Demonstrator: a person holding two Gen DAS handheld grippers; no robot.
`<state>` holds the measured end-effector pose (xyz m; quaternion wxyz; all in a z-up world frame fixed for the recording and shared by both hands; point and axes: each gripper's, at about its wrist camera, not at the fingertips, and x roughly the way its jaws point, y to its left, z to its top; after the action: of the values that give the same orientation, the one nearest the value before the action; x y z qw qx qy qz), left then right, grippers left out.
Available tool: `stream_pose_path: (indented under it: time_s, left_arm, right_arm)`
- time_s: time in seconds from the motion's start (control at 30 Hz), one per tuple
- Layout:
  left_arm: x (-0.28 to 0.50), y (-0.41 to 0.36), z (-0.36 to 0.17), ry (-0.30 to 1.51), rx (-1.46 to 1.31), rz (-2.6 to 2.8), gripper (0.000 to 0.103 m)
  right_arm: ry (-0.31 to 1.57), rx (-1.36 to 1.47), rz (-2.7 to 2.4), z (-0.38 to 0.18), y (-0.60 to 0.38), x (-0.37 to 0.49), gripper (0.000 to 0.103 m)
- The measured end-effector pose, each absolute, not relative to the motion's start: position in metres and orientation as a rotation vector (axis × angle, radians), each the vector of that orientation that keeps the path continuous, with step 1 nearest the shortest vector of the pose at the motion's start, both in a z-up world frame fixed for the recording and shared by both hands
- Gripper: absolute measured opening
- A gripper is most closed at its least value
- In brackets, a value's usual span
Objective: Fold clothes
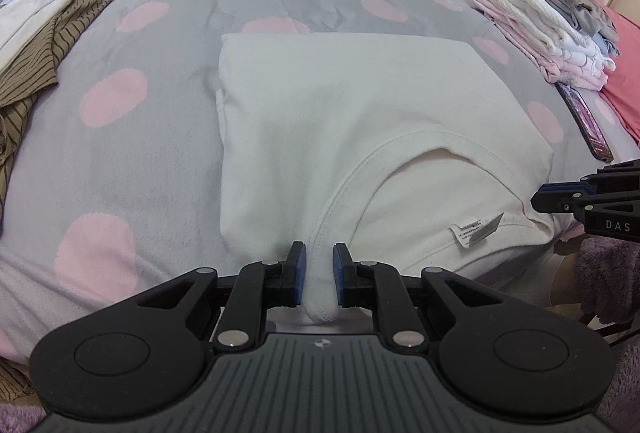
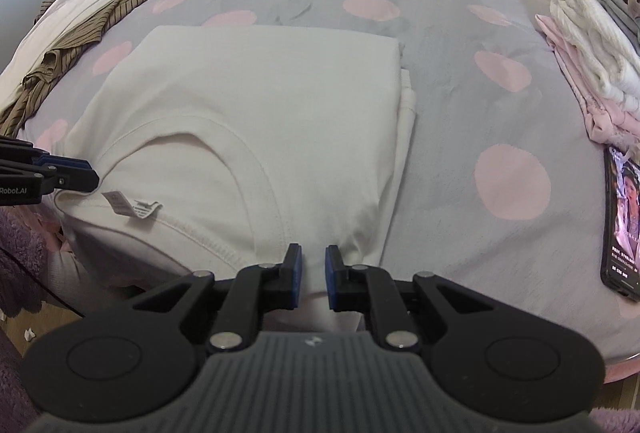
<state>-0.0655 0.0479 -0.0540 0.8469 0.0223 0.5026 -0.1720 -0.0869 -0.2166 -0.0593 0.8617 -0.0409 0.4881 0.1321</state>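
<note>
Two grippers (image 1: 319,257) (image 2: 313,259) pinch the soft, rectangular white T-shirt's (image 1: 340,101) ribbed-collar edge.

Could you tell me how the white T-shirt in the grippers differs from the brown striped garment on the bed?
The white T-shirt is plain; the brown striped garment has dark stripes. The T-shirt lies folded flat in a neat rectangle mid-bed; the striped garment lies crumpled near the edge. The left gripper and right gripper pinch the T-shirt; the striped garment is untouched. Both rest on the spotted bedcover.

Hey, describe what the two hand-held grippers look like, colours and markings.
Both match: the left hand-held gripper and right hand-held gripper have black linkage arms, silver pivot pins, blue finger pads, round black side discs and a ribbed grey body with a small logo. White lettering marks their sides.
</note>
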Motion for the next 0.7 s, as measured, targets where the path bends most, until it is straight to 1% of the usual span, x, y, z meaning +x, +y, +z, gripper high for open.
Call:
stream_pose_path:
  time_s: [0.17,0.2,0.23,0.27,0.3,0.4,0.47,0.53,0.57,0.6,0.67,0.7]
  left_arm:
    - [-0.066,0.05,-0.052,1.052,0.027,-0.361,0.014]
    - [-0.066,0.051,-0.05,1.048,0.019,-0.361,0.014]
    - [-0.067,0.053,-0.048,1.039,0.008,-0.362,0.014]
    - [-0.067,0.054,-0.046,1.028,-0.005,-0.363,0.015]
    - [-0.068,0.056,-0.043,1.01,-0.017,-0.36,0.016]
    - [-0.07,0.063,-0.031,0.942,-0.047,-0.34,0.025]
    - [-0.069,0.067,-0.025,0.908,-0.069,-0.324,0.038]
    - [-0.067,0.069,-0.022,0.891,-0.08,-0.314,0.043]
    - [-0.066,0.069,-0.021,0.886,-0.078,-0.309,0.044]
    - [-0.064,0.069,-0.02,0.883,-0.073,-0.305,0.044]
    - [-0.06,0.07,-0.019,0.87,-0.076,-0.296,0.05]
    - [-0.057,0.072,-0.018,0.863,-0.084,-0.294,0.05]
  right_arm:
    - [1.02,-0.081,0.272,-0.057,-0.217,-0.087,0.016]
    - [1.02,-0.081,0.272,-0.056,-0.216,-0.087,0.023]
    - [1.018,-0.072,0.286,-0.054,-0.216,-0.088,0.036]
    - [1.012,-0.05,0.321,-0.051,-0.215,-0.089,0.068]
    - [1.001,-0.039,0.347,-0.048,-0.214,-0.091,0.091]
    - [0.928,-0.064,0.368,-0.033,-0.211,-0.098,0.09]
    - [0.882,-0.047,0.373,-0.025,-0.213,-0.098,0.09]
    - [0.837,-0.048,0.356,-0.019,-0.214,-0.096,0.091]
    - [0.821,-0.056,0.34,-0.017,-0.214,-0.094,0.091]
    - [0.818,-0.063,0.319,-0.017,-0.216,-0.091,0.091]
    - [0.81,-0.077,0.277,-0.016,-0.219,-0.085,0.091]
    - [0.806,-0.084,0.257,-0.016,-0.221,-0.082,0.092]
